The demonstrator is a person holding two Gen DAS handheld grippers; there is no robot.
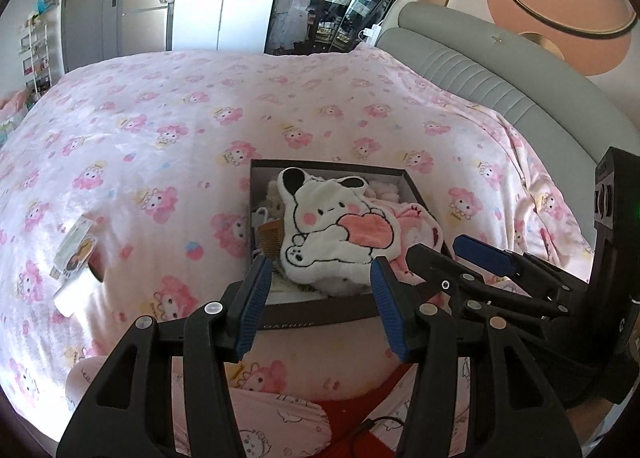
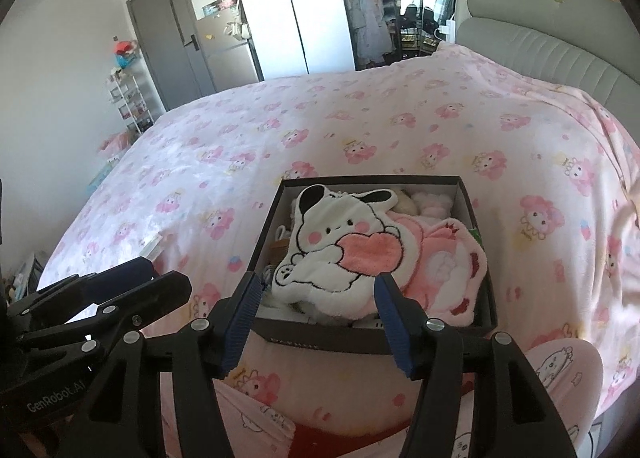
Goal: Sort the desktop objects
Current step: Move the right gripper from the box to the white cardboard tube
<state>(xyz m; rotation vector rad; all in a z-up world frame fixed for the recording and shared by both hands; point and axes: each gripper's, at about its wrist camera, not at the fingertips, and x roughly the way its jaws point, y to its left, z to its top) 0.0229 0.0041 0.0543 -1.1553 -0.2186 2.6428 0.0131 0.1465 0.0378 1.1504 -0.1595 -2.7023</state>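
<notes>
Plush dog [image 1: 332,234] lies head-away along our box [image 1: 320,312]; left gripper [image 1: 320,290] and right gripper [image 2: 318,298] both spread wide, empty.

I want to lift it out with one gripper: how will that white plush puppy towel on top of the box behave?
The white plush puppy towel looks like soft, fluffy cloth, so it will probably flop and drape rather than hold shape. It seems light. It overlaps the pink plush piece in the box, so that may drag along.
</notes>
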